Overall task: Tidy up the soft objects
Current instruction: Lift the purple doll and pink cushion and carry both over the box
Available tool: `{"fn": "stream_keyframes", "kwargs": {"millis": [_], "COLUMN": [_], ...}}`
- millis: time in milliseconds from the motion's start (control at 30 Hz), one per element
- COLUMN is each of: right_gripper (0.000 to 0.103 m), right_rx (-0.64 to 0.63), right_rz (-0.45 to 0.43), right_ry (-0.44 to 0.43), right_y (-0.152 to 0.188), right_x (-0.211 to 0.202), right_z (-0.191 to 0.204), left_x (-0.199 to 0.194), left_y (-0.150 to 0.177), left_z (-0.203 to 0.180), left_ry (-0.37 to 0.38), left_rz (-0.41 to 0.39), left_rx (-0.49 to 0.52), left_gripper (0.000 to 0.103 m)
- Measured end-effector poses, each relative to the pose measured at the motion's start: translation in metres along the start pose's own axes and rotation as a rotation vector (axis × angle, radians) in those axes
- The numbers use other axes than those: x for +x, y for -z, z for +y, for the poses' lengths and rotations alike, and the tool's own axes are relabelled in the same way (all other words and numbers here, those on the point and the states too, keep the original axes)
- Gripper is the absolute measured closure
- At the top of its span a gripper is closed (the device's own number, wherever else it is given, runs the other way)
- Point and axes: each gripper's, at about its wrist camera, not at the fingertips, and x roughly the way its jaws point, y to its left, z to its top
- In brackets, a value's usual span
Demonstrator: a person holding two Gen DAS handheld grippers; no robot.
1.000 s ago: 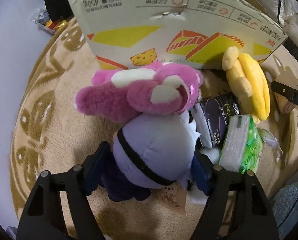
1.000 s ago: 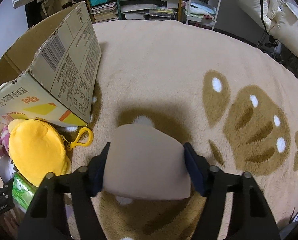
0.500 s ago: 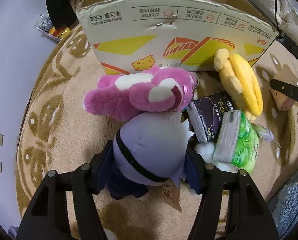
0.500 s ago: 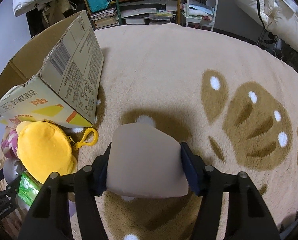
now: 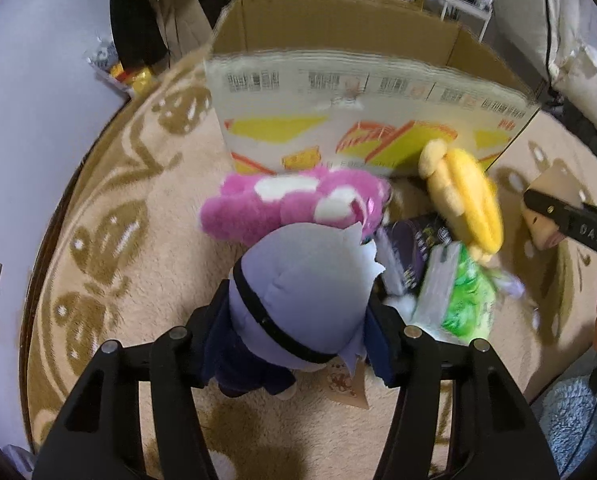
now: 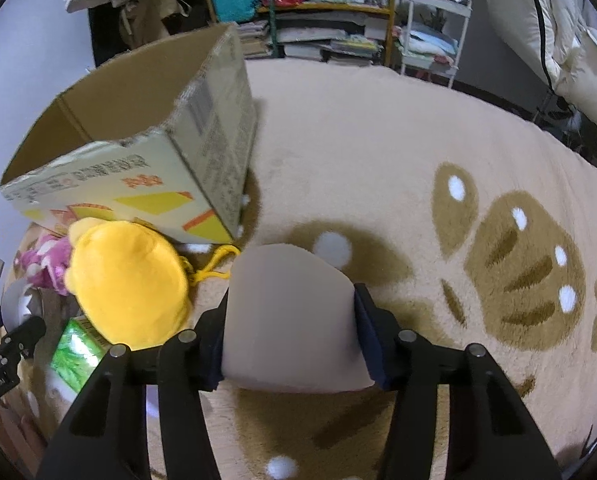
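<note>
Left wrist view: the left gripper [image 5: 298,330] squeezes the lilac plush [image 5: 302,292], the right gripper [image 6: 290,336] the tan cushion [image 6: 290,316], jaws just closing — lift both clear over the far cardboard box [image 5: 378,60] rim — then release.

Left gripper [image 5: 298,328] closed in on the lavender plush [image 5: 298,292], pads now pressing its sides, raised off the rug [image 5: 138,280]. Right gripper [image 6: 290,332] jaws just closing, squeezing the tan cushion [image 6: 290,312]. Open cardboard box [image 5: 338,32] interior now visible.
</note>
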Motion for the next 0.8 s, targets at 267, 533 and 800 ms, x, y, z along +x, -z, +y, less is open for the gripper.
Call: {"fn": "stream_keyframes", "kwargs": {"millis": [267,533,800], "right_gripper": [0.051,0.051,0.051], "right_rx": [-0.009,-0.076,-0.113], "right_rz": [-0.125,-0.318,-0.478], "right_ry": [-0.071,-0.096,-0.126], "right_y": [0.004,0.005,-0.006], "right_x": [-0.048,-0.103,-0.14], "right_z": [0.013,0.035,0.054], "left_x": [-0.051,-0.091,-0.122], "left_y": [0.002,0.003,-0.006], "left_z": [0.004,0.005,0.001], "left_ry": [-0.014,-0.058,-0.106], "left_rz": [-0.205,-0.41,-0.525], "left_rx": [-0.027,-0.027,-0.014], "left_gripper": [0.045,0.044,0.044]}}
